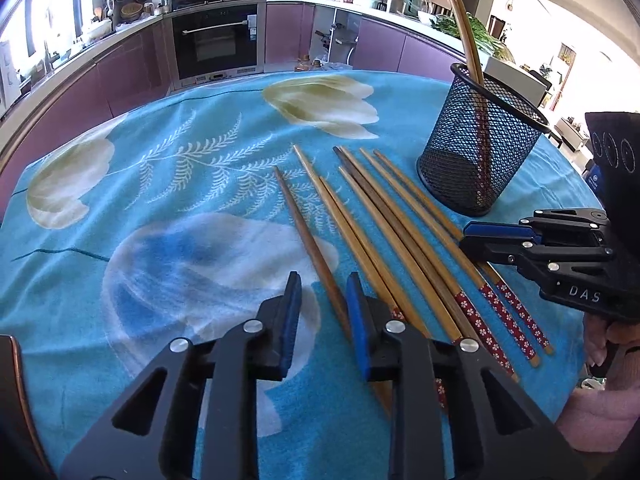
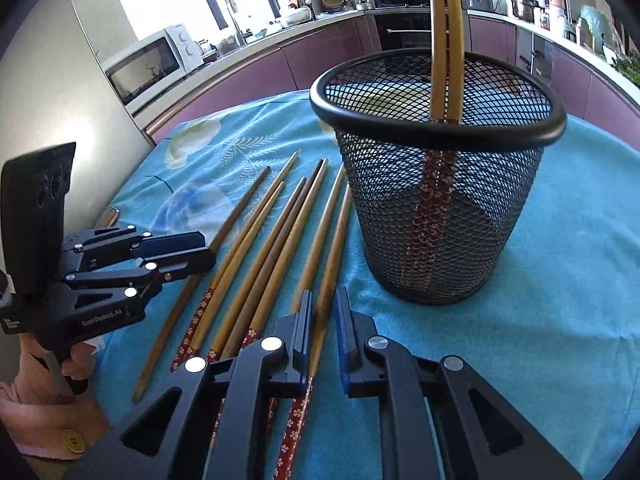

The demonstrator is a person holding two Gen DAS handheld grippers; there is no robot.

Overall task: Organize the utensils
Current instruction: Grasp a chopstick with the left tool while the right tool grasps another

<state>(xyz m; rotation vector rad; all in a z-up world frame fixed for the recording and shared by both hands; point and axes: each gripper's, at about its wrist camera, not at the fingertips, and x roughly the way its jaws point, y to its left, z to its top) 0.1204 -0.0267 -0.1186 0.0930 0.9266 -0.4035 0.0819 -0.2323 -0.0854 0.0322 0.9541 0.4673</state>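
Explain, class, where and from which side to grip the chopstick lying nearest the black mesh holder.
Grip the rightmost wooden chopstick on its bare mid-shaft, coming straight down from above with the right gripper, jaws astride it. It lies flat on the blue floral cloth, a neighbouring chopstick close alongside, so only a narrow top pinch likely fits. The black mesh holder stands just right.

Chopsticks [image 1: 384, 240] beside mesh holder [image 1: 480, 148]

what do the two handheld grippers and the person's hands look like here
Both grippers, left gripper and right gripper, are matte black linkage frames with silver rivets and blue pads on the fingers. White lettering marks their sides: "GenRobot.AI" on the left one, "DAS" visible on the right. Each carries a black block on top with three embossed circles. The hand on the left grip wears a pink fuzzy sleeve.
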